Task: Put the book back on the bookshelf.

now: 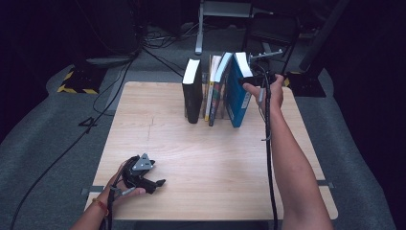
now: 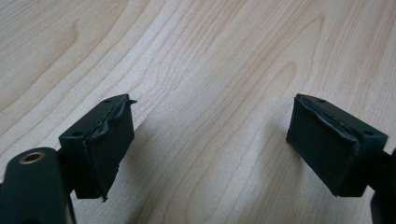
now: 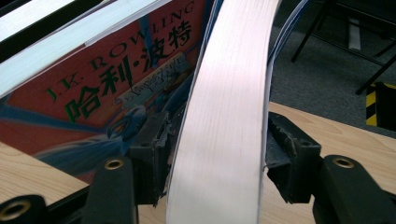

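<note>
At table's far edge, right gripper (image 3: 217,172) outstretched, fingers straddling blue book (image 1: 238,91), left gripper (image 2: 210,149) resting, fingers apart.

The table (image 1: 191,153) is pale wood with wavy grain. One book (image 1: 192,93) is black, another book (image 1: 238,98) blue with white pages, its neighbour's cover (image 3: 107,88) orange-red with green lettering. Both grippers (image 2: 210,149) have black jaws.
</note>
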A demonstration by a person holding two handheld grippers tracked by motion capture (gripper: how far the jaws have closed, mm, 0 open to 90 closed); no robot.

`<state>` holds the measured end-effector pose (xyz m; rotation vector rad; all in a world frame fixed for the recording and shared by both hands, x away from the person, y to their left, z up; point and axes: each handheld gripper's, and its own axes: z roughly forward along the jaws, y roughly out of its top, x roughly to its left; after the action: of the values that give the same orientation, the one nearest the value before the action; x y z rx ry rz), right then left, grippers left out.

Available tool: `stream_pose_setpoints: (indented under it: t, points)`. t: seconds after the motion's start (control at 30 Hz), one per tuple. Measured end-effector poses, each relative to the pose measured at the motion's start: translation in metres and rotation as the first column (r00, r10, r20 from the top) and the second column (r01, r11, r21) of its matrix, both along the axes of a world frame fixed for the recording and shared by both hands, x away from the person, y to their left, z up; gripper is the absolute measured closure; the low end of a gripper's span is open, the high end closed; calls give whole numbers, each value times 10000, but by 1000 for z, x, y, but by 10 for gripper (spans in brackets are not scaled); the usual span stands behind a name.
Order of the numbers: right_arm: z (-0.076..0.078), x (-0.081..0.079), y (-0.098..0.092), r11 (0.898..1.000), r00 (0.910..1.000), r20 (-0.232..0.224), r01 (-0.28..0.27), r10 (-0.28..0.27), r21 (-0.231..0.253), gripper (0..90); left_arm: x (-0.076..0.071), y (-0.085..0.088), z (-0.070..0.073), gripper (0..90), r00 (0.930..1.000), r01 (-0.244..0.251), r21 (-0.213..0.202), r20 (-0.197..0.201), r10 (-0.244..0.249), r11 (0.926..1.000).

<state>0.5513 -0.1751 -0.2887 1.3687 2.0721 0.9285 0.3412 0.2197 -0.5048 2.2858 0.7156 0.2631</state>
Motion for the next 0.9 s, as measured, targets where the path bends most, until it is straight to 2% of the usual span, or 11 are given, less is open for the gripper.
stream_pose_setpoints:
  t: [0.2,0.33,0.5,0.9]
  points:
    - [-1,-11,-1,9983,9984,-37,-558,557,-158,394,0,0,0,145,10000,-1,2,-1,1,10000]
    - [-3,-18,-1,9961,9965,218,-793,802,-388,374,0,0,0,145,10000,0,5,5,0,10000]
    - [-5,-27,-6,9942,9939,355,-1030,1040,-304,358,0,0,0,145,10000,0,6,4,0,10000]
    - [-18,-53,-18,9833,9825,614,-1722,1758,-597,336,0,0,0,145,10000,0,5,5,0,10000]
